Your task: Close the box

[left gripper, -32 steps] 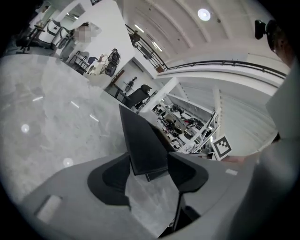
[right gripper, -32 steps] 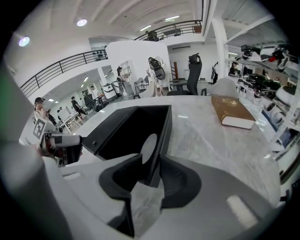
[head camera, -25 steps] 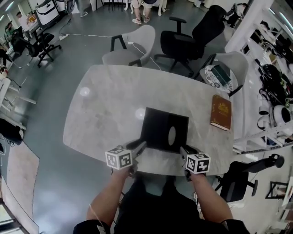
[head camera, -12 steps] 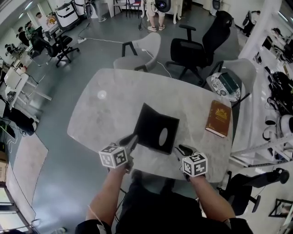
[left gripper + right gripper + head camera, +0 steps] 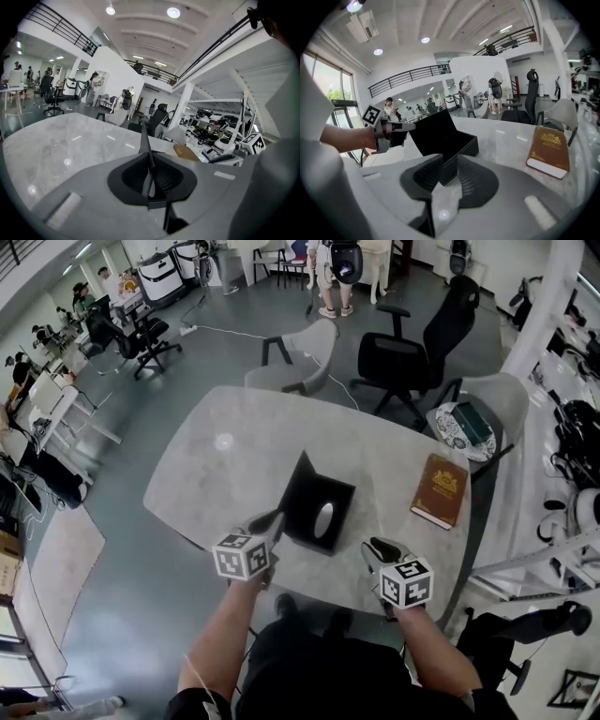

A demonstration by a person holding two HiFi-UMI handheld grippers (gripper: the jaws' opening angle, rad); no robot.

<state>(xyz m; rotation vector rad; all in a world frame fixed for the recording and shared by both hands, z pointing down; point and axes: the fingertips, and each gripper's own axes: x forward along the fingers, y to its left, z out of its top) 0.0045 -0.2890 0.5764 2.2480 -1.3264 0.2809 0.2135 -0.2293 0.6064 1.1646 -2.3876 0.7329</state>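
A black box (image 5: pixel 323 521) sits on the marble table (image 5: pixel 216 474) with its lid (image 5: pixel 302 488) raised at its left side. My left gripper (image 5: pixel 271 520) holds the lid's free edge. In the left gripper view the lid (image 5: pixel 143 137) shows edge-on as a thin black blade, and the closing jaws of the left gripper (image 5: pixel 149 169) pinch it. My right gripper (image 5: pixel 378 548) is right of the box and apart from it. Its jaws are closing with nothing between them. In the right gripper view the box (image 5: pixel 457 149) lies just ahead of the right gripper (image 5: pixel 446 182).
A brown book (image 5: pixel 439 490) lies on the table's right side, also visible as the book (image 5: pixel 548 151) in the right gripper view. Grey and black chairs (image 5: pixel 412 343) stand beyond the far edge. The near table edge (image 5: pixel 309 582) is just in front of the person.
The lid has swung up from lying open to standing nearly upright, with my left gripper shut on its edge. My right gripper has drawn a little away from the box.
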